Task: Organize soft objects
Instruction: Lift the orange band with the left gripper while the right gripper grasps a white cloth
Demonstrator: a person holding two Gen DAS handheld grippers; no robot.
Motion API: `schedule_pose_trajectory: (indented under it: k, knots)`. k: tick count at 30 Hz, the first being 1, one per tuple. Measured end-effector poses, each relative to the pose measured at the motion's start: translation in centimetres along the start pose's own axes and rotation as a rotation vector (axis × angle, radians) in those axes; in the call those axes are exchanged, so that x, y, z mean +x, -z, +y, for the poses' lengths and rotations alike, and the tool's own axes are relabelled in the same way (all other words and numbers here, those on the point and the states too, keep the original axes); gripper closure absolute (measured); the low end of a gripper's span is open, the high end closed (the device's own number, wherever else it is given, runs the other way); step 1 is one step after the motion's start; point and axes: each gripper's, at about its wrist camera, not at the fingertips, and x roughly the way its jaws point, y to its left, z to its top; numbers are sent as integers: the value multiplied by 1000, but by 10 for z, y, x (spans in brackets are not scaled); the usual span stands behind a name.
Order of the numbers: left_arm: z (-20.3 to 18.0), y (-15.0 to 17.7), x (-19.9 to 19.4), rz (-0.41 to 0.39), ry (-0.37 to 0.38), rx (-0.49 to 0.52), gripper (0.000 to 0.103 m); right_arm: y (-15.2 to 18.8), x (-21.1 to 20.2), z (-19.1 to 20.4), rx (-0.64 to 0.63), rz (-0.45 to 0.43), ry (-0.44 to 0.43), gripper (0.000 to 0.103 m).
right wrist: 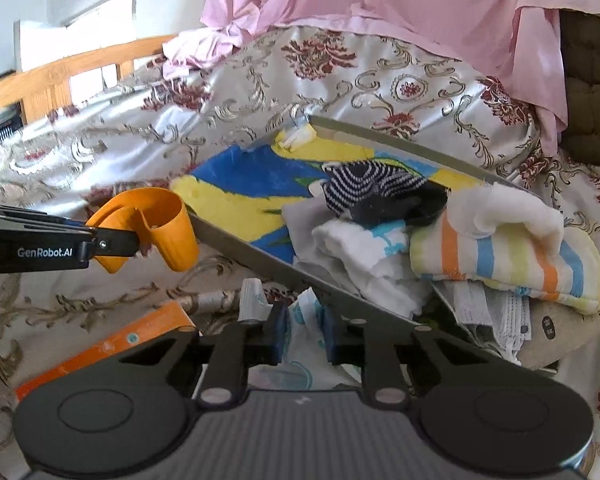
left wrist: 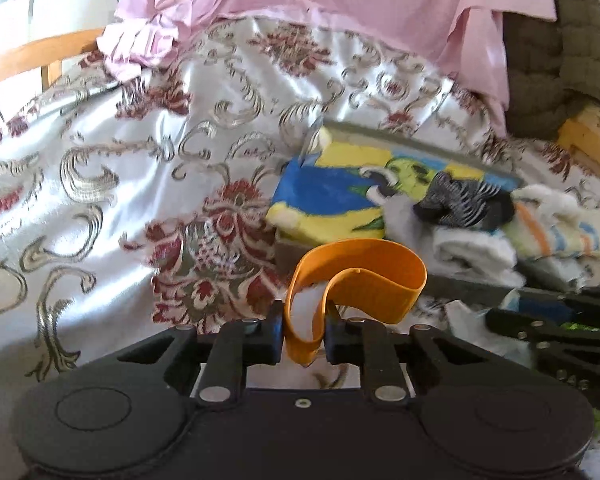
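My left gripper (left wrist: 302, 336) is shut on a curled orange rubber band (left wrist: 356, 280), held just above the bedspread in front of a grey tray (left wrist: 420, 140); the band also shows in the right wrist view (right wrist: 156, 232), beside the tray's near-left rim (right wrist: 260, 260). The tray holds a blue and yellow cloth (right wrist: 236, 184), a striped dark sock (right wrist: 364, 188), white cloths (right wrist: 364, 256) and a striped pastel towel (right wrist: 512, 256). My right gripper (right wrist: 305, 336) is shut on a white printed cloth (right wrist: 304, 320) low at the tray's near edge.
A flowered satin bedspread (left wrist: 120, 168) covers the bed. Pink fabric (left wrist: 340, 4) is draped at the back, an olive quilted item (left wrist: 556, 60) at right. An orange box (right wrist: 112, 344) lies at lower left. A wooden bed frame (right wrist: 60, 76) stands at left.
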Motion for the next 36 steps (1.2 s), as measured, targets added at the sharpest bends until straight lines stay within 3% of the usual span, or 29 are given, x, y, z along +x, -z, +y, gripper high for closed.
schedule_pose_trajectory:
  k: [8, 12, 17, 21, 27, 36]
  knots:
    - [-18, -29, -11, -53, 20, -24, 82, -13, -27, -12, 48, -157, -22, 82]
    - [-29, -43, 6, -67, 33, -40, 82, -18, -38, -28, 116, -259, -9, 82]
    - [-36, -51, 41, -37, 53, -93, 81, -31, -30, -50, 216, -286, -12, 82]
    - [-31, -55, 61, -5, 55, -158, 81, -52, -14, -51, 209, -244, -3, 82]
    - [-24, -59, 79, 29, -1, -115, 80, -78, 28, -41, 228, -143, -16, 81]
    - [-14, -54, 86, 63, -3, -118, 78, -78, 60, -22, 206, -46, 8, 82]
